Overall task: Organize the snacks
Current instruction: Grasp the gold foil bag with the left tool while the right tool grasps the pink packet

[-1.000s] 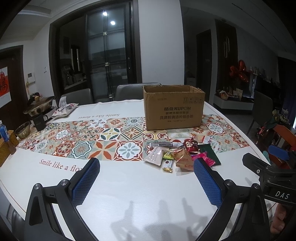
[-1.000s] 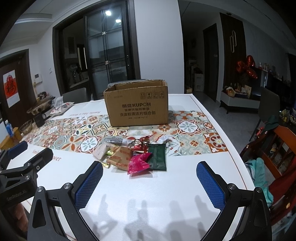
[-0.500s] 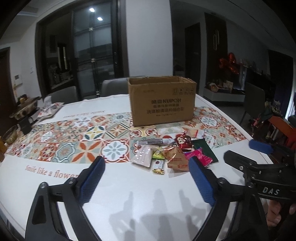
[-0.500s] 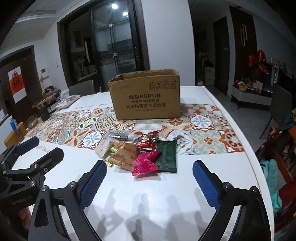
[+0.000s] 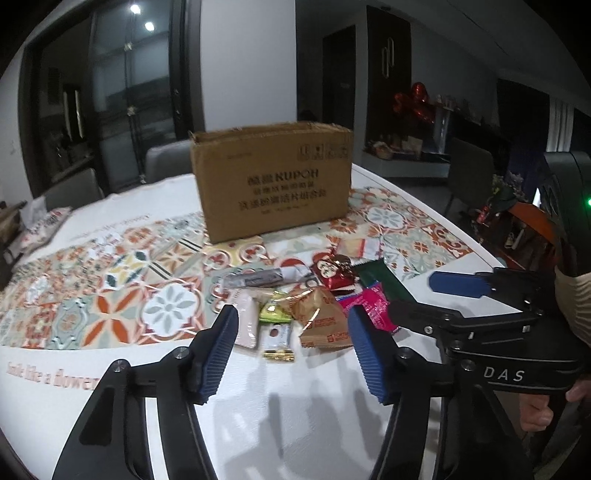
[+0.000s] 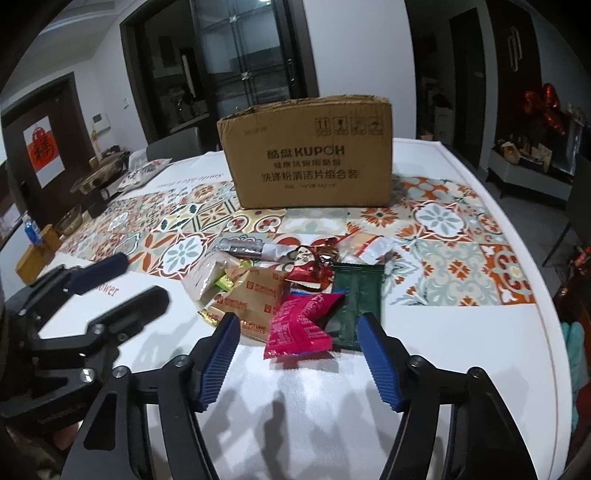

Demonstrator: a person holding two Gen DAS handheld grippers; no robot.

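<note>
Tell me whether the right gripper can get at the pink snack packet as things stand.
Probably yes: the right gripper is open, and the pink snack packet lies on top at the pile's near edge, with nothing between them.

You face a white worktop (image 6: 424, 354) with a band of patterned tiles (image 6: 436, 221) across it. Behind it stand grey chairs (image 5: 166, 162), a dark glass-paned door (image 6: 255, 55) and a white wall (image 5: 247, 62). Ceiling spotlights (image 5: 142, 16) reflect in the glass. Red balloons (image 6: 543, 103) hang at the right.
</note>
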